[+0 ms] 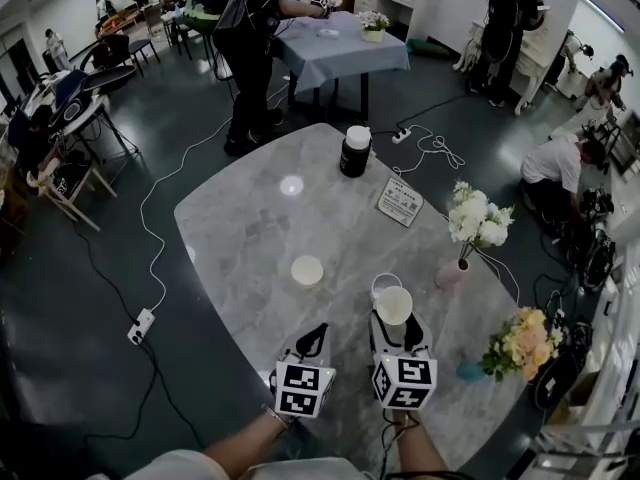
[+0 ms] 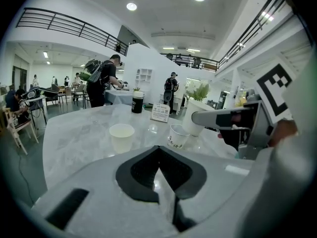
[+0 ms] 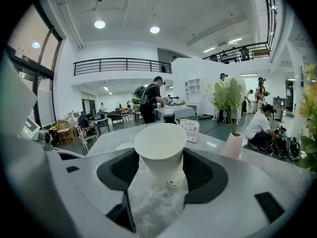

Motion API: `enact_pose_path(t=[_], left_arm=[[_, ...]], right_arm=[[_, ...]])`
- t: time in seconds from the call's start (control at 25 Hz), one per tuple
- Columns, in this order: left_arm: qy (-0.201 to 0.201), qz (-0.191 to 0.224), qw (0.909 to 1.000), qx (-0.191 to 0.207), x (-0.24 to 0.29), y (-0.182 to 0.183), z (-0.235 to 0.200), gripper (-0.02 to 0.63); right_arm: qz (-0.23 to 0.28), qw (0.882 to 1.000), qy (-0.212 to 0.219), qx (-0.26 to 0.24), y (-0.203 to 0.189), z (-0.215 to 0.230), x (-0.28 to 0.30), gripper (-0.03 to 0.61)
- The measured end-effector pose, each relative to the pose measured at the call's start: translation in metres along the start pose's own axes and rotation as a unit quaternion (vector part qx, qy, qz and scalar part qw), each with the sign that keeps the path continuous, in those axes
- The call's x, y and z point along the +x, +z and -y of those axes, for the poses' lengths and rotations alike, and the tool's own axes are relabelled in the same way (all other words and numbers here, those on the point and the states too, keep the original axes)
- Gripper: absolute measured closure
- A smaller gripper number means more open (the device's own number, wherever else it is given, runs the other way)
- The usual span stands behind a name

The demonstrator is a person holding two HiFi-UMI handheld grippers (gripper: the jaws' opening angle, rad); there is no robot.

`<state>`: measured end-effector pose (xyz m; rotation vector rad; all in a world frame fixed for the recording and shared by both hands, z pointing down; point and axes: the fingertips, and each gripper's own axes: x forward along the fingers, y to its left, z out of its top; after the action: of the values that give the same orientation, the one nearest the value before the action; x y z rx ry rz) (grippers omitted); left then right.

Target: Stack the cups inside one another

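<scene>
Head view half hides the lower cup [image 1: 376, 287] behind the held cup [image 1: 394, 305], which is empty and clamped in the right gripper's [image 1: 395, 322] fingers. The left gripper's [image 1: 318, 334] fingers are together; a third cup [image 1: 307, 270] stands empty on the tabletop [image 1: 250, 228].

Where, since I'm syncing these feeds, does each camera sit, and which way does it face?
Head view: on the head, steeply down onto the grey marble table; forearms, left gripper, right gripper show.
Left gripper view: on that gripper, facing across the table; its closed jaws show.
Right gripper view: likewise; its jaws grip a white paper cup.
Shared: all show the black white-lidded jar.
</scene>
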<state>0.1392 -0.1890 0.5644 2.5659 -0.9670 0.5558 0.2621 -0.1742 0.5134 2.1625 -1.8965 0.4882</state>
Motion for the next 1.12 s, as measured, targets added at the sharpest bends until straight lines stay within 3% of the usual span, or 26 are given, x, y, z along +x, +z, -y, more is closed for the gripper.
enact_pose_path(t=[1.12], left_arm=[[0.006, -0.031, 0.9994, -0.012, 0.047, -0.008, -0.011, 0.606]], right_arm=[[-0.02, 1.0, 0.002, 0.012, -0.011, 0.025, 0.056, 0.331]])
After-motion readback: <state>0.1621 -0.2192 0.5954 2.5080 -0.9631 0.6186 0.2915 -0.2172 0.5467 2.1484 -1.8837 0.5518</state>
